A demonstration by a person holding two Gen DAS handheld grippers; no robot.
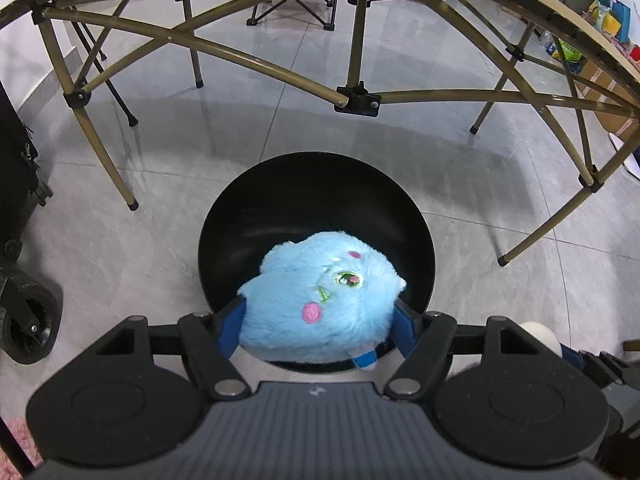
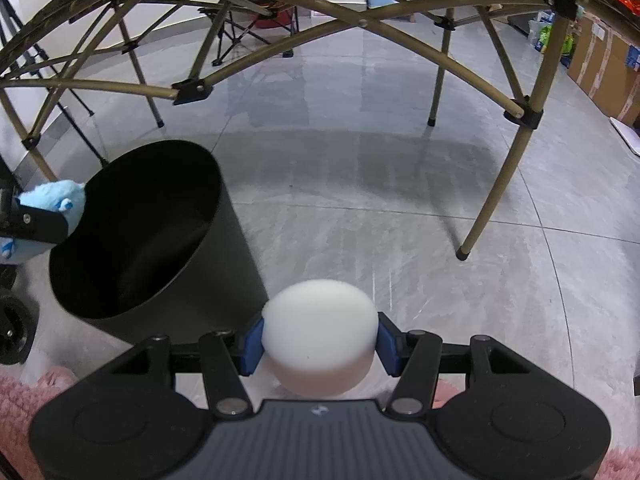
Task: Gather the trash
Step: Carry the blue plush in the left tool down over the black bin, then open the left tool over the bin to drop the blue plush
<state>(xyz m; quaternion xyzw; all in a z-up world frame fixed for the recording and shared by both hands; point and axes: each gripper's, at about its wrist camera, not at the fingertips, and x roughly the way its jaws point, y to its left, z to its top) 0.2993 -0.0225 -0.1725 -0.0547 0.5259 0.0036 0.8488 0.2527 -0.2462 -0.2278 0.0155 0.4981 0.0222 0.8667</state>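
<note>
1. Left wrist view: the left gripper (image 1: 320, 320) was clamped on a blue plush toy (image 1: 320, 300), its blue pads (image 1: 232, 330) pressing into the fur on both sides.
2. The toy's embroidered face, with a green eye and pink cheek patches, was turned up toward the camera.
3. The toy hung over the near rim of a round black trash bin (image 1: 316, 196), which stood open on the grey tiled floor (image 1: 140, 240); no contents could be made out inside it.
4. Beyond the bin stood the olive metal legs and crossed struts of a folding table (image 1: 352, 40); a black wheel (image 1: 28, 324) sat at the left edge.
5. Right wrist view: the right gripper (image 2: 320, 340) was closed on a white round foam block (image 2: 320, 332), blue pads touching its two sides.
6. That block was held above the floor, just to the right of the bin (image 2: 136, 240) and outside its rim.
7. At the left edge, the plush toy (image 2: 56, 196) showed at the bin's rim, held by the other gripper.
8. Pink fuzzy fabric (image 2: 24, 396) showed at the lower corners.
</note>
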